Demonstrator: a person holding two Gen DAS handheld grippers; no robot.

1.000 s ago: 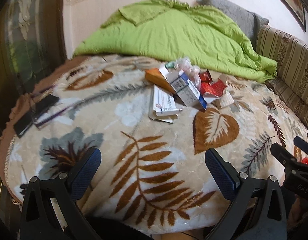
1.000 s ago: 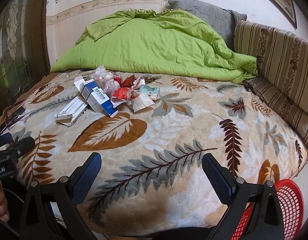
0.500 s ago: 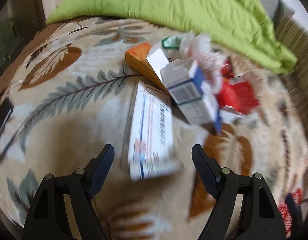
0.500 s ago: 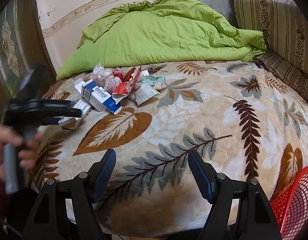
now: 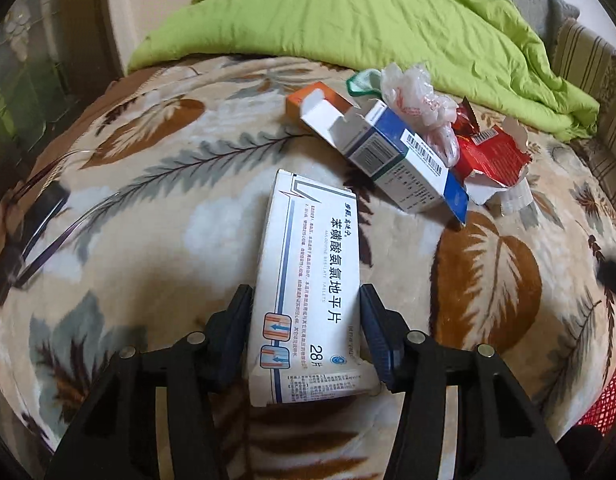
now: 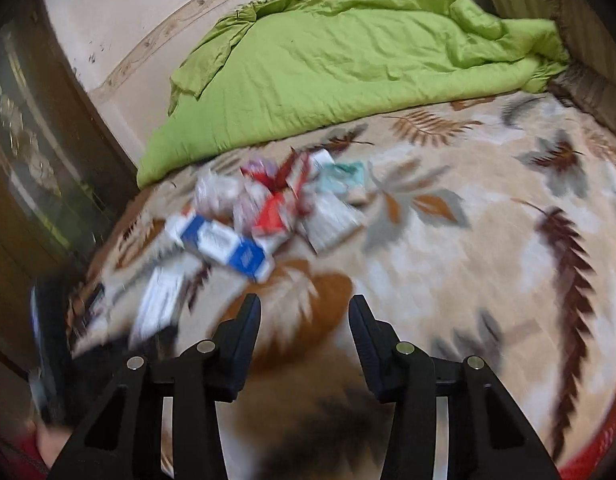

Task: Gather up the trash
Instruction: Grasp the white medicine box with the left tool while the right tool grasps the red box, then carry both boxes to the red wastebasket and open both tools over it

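A long white medicine box (image 5: 311, 280) lies on the leaf-patterned blanket (image 5: 148, 272). My left gripper (image 5: 306, 296) is shut on it, one finger pressed to each long side. Behind it lies the trash pile: an opened blue-and-white box (image 5: 395, 160), an orange box (image 5: 304, 100), crumpled clear plastic (image 5: 411, 92) and a torn red carton (image 5: 491, 156). The right wrist view is blurred. There my right gripper (image 6: 304, 308) hangs open and empty over the blanket, short of the trash pile (image 6: 268, 208).
A green quilt (image 5: 367, 20) is heaped at the back of the bed. A red mesh basket (image 5: 603, 404) sits at the bed's right front edge, its rim (image 6: 595, 464) also showing in the right wrist view. Dark flat items (image 5: 28, 232) lie at the blanket's left edge.
My left gripper moved forward to the white medicine box and shut on it. My right gripper swung towards the trash pile and its fingers drew closer together.
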